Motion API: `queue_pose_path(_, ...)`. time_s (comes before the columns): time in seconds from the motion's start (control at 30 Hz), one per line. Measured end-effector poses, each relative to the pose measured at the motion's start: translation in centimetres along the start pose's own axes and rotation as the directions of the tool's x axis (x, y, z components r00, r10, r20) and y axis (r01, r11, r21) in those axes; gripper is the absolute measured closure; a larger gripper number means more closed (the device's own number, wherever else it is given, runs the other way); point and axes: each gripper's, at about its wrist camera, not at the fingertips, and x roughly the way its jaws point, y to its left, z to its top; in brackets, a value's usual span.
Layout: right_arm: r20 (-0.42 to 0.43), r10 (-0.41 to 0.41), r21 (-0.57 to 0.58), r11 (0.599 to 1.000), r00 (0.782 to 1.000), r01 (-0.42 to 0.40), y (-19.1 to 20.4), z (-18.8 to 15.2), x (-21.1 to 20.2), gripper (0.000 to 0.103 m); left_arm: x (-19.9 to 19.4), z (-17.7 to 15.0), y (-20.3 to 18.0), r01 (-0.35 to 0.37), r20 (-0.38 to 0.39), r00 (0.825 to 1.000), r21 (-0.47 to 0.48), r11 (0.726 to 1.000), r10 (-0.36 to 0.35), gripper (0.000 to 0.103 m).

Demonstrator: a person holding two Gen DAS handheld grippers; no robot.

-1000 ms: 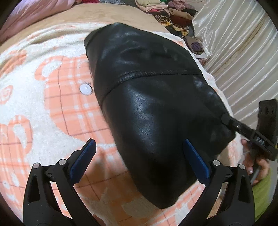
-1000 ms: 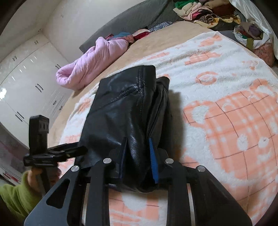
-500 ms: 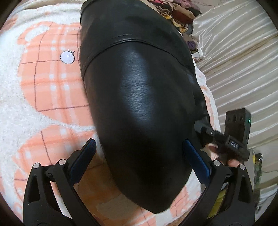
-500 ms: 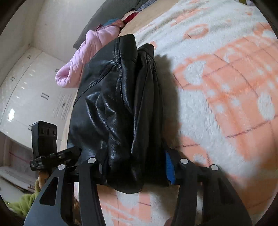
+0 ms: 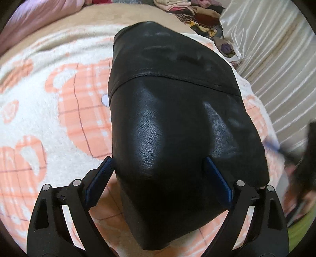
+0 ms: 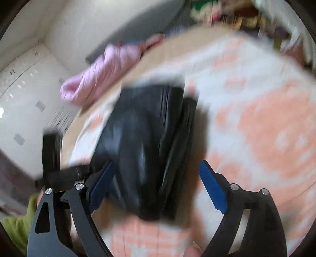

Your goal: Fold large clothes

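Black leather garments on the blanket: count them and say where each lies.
1: the folded black leather jacket lies on the orange-and-white blanket, between the open left gripper's blue pads.

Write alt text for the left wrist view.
A folded black leather jacket lies on a white and orange fleece blanket, its near end between the open fingers of the left tool. Piled clothes sit beyond.

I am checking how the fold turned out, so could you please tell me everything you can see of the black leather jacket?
The black leather jacket lies folded into a thick, compact bundle on the white-and-orange fleece blanket. Its surface is smooth, glossy and finely grained, with one stitched seam running across. From the right side, stacked layers show along its edge. The left tongs straddle its near end; the right tongs, which have just been opening, stand wide around it without pressing.
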Motion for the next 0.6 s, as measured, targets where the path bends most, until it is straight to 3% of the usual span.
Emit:
queue_pose_path(0.1, 0.025, -0.049, -0.037, 0.998, 0.998, 0.050, 0.7, 3.4, 1.4, 0.018, 0.1, 0.2, -0.5, -0.015, 0.008, 1.000, 0.005, 1.000, 0.015, 0.018)
queue_pose_path(0.13, 0.019, -0.104, -0.049, 0.993, 0.994, 0.105, 1.0, 4.6, 3.1, 0.021, 0.1, 0.3, -0.4, -0.016, 0.010, 1.000, 0.004, 1.000, 0.016, 0.018)
queue_pose_path(0.27, -0.053, -0.191, -0.036, 0.981, 0.980, 0.189, 0.3, 6.2, 8.4, 0.034, -0.1, -0.1, -0.4, -0.023, 0.013, 1.000, 0.017, 1.000, 0.023, 0.018)
queue_pose_path(0.3, -0.081, -0.177, -0.015, 0.984, 0.981, 0.176, 0.1, 6.3, 9.7, 0.040, -0.2, -0.2, -0.4, -0.024, 0.013, 1.000, 0.018, 1.000, 0.024, 0.018)
queue_pose_path(0.33, -0.086, -0.160, -0.013, 0.987, 0.983, 0.159, 0.1, 5.8, 10.1, 0.065, -0.2, -0.2, -0.3, -0.024, 0.013, 1.000, 0.019, 1.000, 0.023, 0.018)
queue_pose_path(0.37, -0.075, -0.153, -0.027, 0.988, 0.985, 0.152, 0.4, 5.7, 10.1, 0.082, -0.2, -0.1, -0.3, -0.024, 0.013, 1.000, 0.018, 1.000, 0.024, 0.018)
queue_pose_path(0.4, -0.041, -0.135, -0.067, 0.989, 0.990, 0.132, 1.4, 5.6, 9.6, 0.088, -0.4, -0.2, -0.2, -0.028, 0.016, 0.999, 0.017, 0.999, 0.028, 0.018)
queue_pose_path(0.43, -0.019, -0.099, -0.087, 0.992, 0.995, 0.097, 2.1, 5.6, 8.9, 0.094, -0.5, -0.2, -0.2, -0.033, 0.022, 0.999, 0.021, 0.999, 0.032, 0.018)
queue_pose_path(0.53, 0.071, 0.004, -0.100, 0.995, 0.997, 0.003, 2.4, 5.4, 5.8, 0.094, -1.2, -0.3, -0.4, -0.043, 0.051, 0.998, 0.044, 0.998, 0.041, 0.012)
queue_pose_path(0.6, 0.073, -0.020, -0.094, 0.995, 0.997, 0.027, 1.3, 5.3, 5.6, 0.094, -1.4, -0.7, -0.4, -0.021, 0.048, 0.999, 0.047, 0.999, 0.019, 0.012)
